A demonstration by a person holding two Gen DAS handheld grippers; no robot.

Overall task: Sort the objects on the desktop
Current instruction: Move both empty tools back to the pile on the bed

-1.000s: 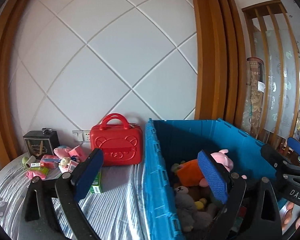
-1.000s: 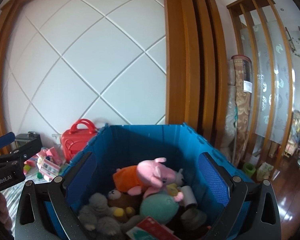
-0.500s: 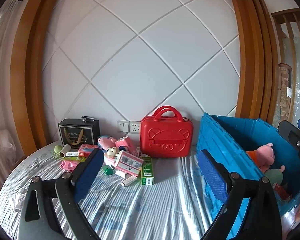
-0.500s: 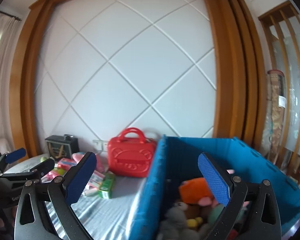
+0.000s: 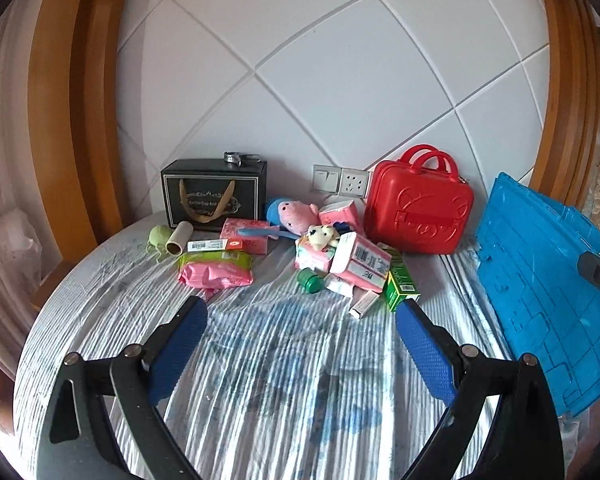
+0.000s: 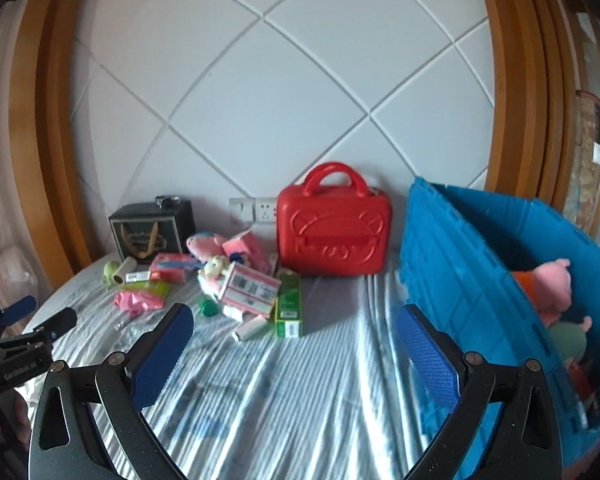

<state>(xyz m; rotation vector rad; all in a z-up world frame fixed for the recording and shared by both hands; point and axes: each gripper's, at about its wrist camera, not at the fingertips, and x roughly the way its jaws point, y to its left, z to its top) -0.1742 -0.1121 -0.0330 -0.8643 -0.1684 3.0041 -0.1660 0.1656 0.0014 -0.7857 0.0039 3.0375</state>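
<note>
1. Both tools have swung left, away from the blue crate (image 6: 480,280) they faced a second ago, and now look across the striped bench (image 5: 284,380) toward the clutter by the wall.
2. Sorting appears partly done: a pink plush pig (image 6: 550,284) and other soft toys lie inside the crate at the bench's right end.
3. Much is left: a pink wipes pack (image 5: 216,268), a green box (image 5: 400,286), a pink carton (image 5: 360,262), a green cap (image 5: 310,280), a small plush dog (image 5: 320,236) and another plush pig (image 5: 290,210) lie heaped between the black gift box (image 5: 214,200) and the red case (image 5: 418,208).
4. Left tool (image 5: 300,356) hovers low over bare cloth, jaws wide and empty, short of the pile.
5. Right tool (image 6: 296,356) hangs level beside it, likewise spread wide and carrying nothing, near the crate's wall.
</note>
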